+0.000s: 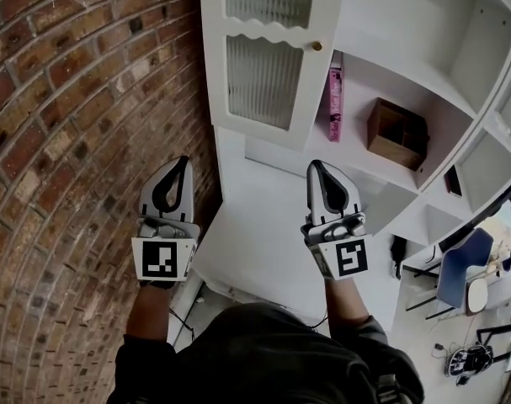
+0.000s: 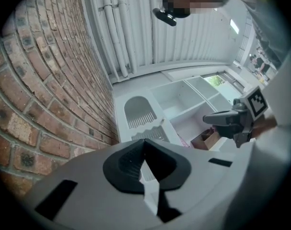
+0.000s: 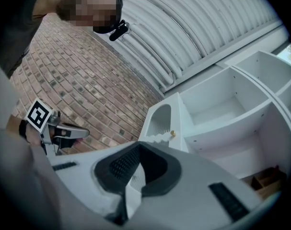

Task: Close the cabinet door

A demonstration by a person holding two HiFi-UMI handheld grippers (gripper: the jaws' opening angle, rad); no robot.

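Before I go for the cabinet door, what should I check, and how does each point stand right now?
1. Cabinet door closed: not ok, it stands open.
2. Left gripper empty, jaws together: ok.
3. Right gripper empty, jaws together: ok.
4. A gripper touching the door: not ok, both are short of it.
5. Pink book clear of the door's swing: cannot tell.

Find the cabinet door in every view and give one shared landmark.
Head view: cabinet door, top centre.
Left gripper view: centre, just above the left tool.
Right gripper view: centre, just above the right tool.
Shared landmark: the brick wall at its left.
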